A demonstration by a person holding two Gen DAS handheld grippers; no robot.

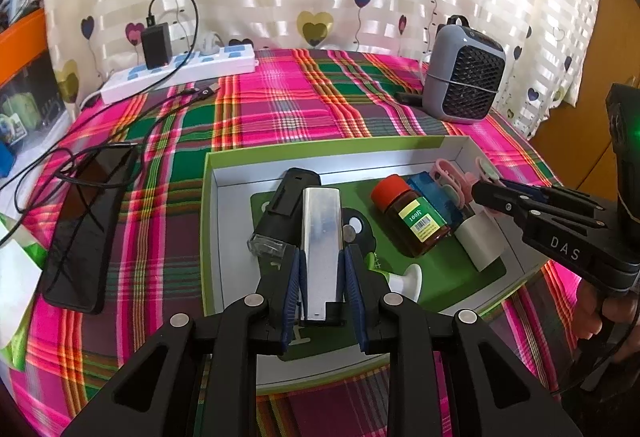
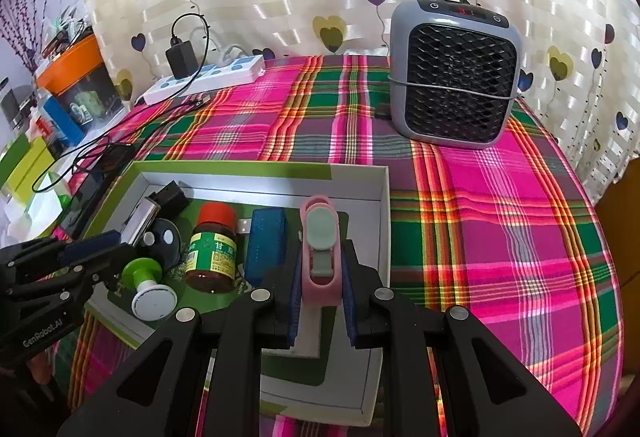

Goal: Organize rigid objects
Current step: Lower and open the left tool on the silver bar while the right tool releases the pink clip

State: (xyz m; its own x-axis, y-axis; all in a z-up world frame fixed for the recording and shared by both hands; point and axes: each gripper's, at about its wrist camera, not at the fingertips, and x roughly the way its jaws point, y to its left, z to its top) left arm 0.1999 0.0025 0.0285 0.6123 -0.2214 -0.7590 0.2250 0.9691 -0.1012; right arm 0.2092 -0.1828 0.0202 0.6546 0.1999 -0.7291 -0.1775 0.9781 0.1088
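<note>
Silver metal bar (image 1: 322, 237) clamped by the left gripper (image 1: 323, 285) could slide out, smooth-sided, onto the brown bottle (image 1: 416, 221).

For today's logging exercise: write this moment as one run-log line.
left gripper: shut on silver bar | right gripper: shut on pink clip | both over box | brown bottle inside

Glossy metal bar (image 1: 321, 237); woven plaid cloth (image 1: 280, 105); amber bottle (image 1: 416, 221).
</note>
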